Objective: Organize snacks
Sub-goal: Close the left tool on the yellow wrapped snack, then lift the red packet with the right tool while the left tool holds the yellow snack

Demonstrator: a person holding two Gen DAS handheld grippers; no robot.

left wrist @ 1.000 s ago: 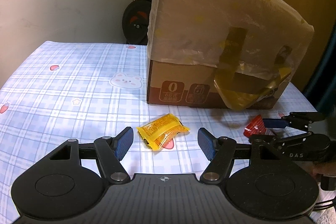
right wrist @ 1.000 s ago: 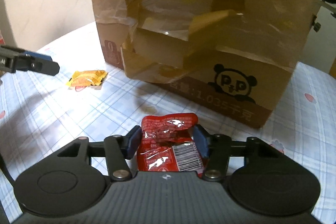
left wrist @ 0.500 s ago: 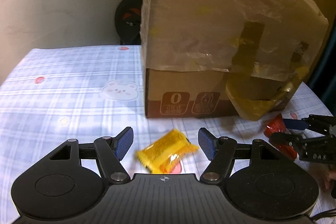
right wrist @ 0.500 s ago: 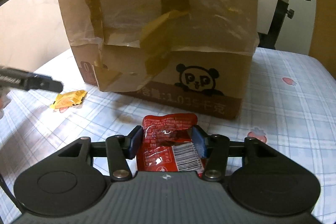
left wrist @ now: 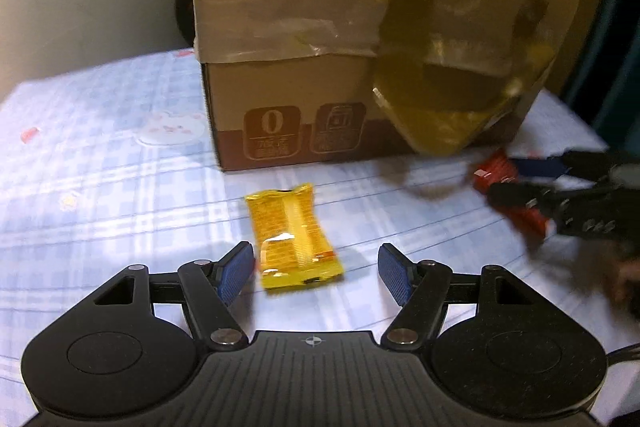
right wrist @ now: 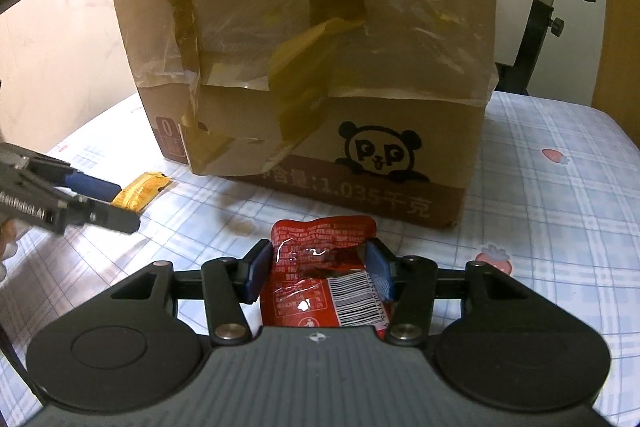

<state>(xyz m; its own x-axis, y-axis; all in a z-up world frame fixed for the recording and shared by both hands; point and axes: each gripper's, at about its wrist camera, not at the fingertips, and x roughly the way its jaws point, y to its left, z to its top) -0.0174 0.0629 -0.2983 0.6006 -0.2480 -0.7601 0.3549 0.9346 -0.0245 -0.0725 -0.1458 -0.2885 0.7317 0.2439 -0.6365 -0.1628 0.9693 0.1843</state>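
Our left gripper (left wrist: 316, 273) stands wide open over the checked cloth (left wrist: 100, 211), holding nothing; the yellow packet (left wrist: 294, 235) lies flat on the cloth, its near end between the blue pads (left wrist: 236, 273), close to the left one, with a clear gap to the right one. Our right gripper (right wrist: 318, 267) is clamped on the red packet (right wrist: 320, 269), both pads pressing its sides, the barcode end toward the camera. Both packets sit in front of the cardboard box (right wrist: 312, 67), which is wrapped in clear film and tape. From the left view, the red packet (left wrist: 508, 187) shows blurred at right.
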